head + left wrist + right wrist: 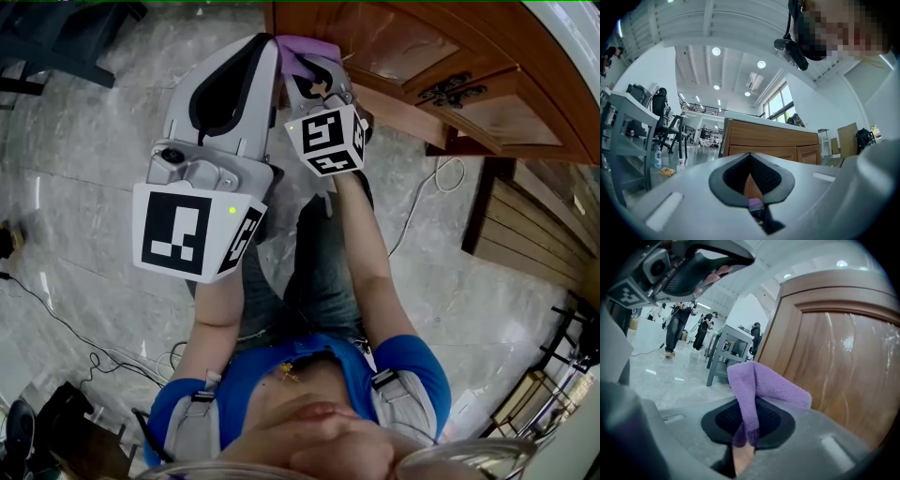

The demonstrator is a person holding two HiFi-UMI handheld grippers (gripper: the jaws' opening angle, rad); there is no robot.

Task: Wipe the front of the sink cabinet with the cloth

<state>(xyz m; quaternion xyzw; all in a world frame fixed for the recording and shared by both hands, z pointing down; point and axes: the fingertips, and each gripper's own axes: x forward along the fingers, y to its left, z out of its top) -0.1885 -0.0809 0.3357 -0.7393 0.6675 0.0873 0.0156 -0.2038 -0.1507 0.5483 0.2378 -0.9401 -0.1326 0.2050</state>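
The purple cloth is pinched in my right gripper, which is shut on it and holds it near the left edge of the brown wooden sink cabinet. In the right gripper view the cloth droops over the jaws of the right gripper, beside a glossy cabinet door. Just left of it, my left gripper points the same way with its jaws together and nothing held. The left gripper view shows the left gripper, the cabinet ahead and a scrap of cloth.
A dark metal handle sits on a cabinet door to the right. A white cable lies on the marble floor, beside a slatted wooden panel. Grey tables, chairs and standing people are farther off.
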